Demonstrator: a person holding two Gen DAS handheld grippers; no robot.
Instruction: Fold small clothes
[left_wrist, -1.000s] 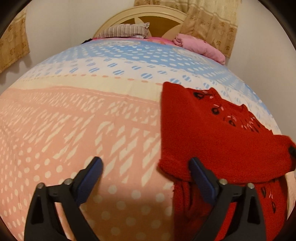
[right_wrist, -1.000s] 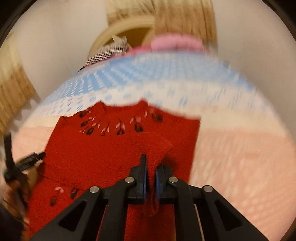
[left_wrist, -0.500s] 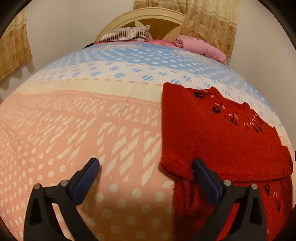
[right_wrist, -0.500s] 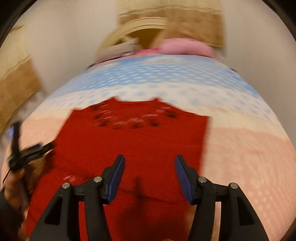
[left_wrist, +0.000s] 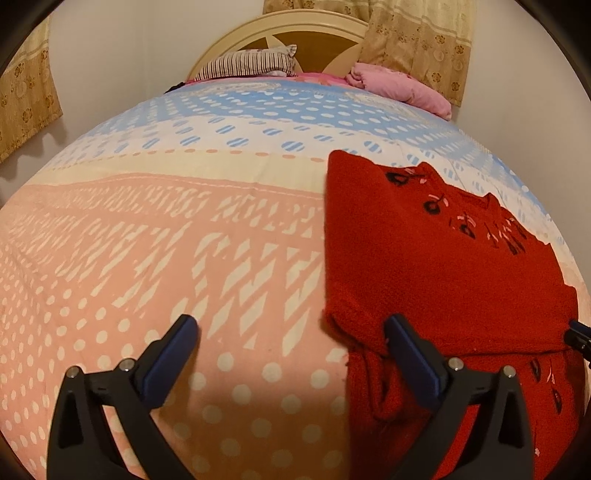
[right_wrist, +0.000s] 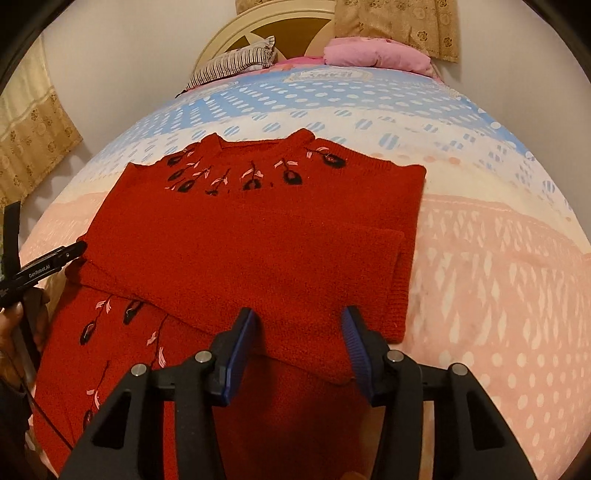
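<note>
Having laid both sleeves across the red sweater (right_wrist: 258, 236) on the bed (right_wrist: 498, 277), we judge the lengthwise fold comes next, needing a hem grip. Our right gripper (right_wrist: 301, 343), jaws just narrowed yet half-open and empty, hovers over the sleeve fold; our left gripper (left_wrist: 291, 354) gapes wide, straddling the sweater's edge.

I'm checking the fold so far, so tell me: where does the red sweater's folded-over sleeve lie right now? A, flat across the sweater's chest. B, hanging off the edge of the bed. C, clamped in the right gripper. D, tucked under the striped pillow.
A: the folded sleeve lies flat across the red sweater, and the right gripper stands open above it, pressing on nothing.
</note>
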